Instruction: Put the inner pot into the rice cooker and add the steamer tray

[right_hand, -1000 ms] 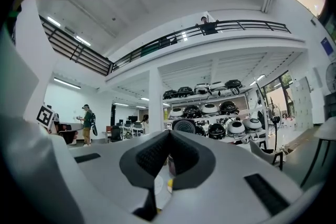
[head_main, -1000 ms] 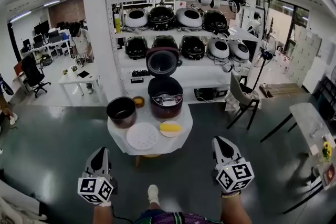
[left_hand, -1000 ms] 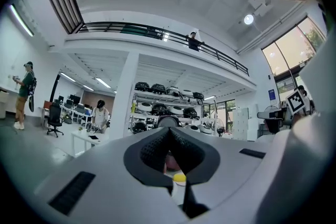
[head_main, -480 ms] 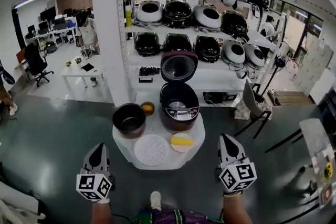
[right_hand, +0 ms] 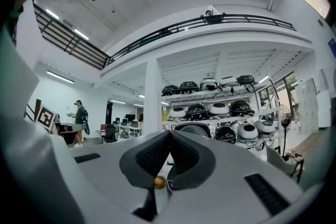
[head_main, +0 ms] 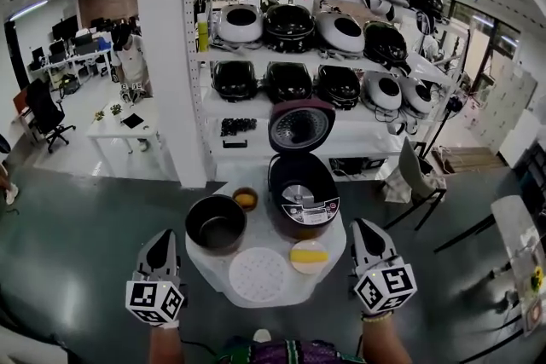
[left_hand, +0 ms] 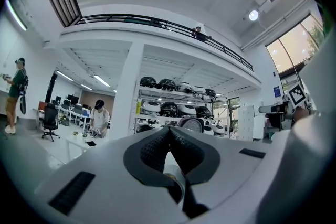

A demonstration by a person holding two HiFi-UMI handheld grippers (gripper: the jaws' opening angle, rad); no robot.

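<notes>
Left gripper and right gripper both closed, empty, near white table holding inner pot, steamer tray, open rice cooker, shelves of cookers behind.

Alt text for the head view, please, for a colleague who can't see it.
Round white table with an open rice cooker, the dark inner pot left of it, the white steamer tray in front. Left hand-held gripper and right hand-held gripper, shut and empty, flank the table.

Closing in on the table
The left gripper and the right gripper have come forward and now flank the round table, one beside each edge.
</notes>
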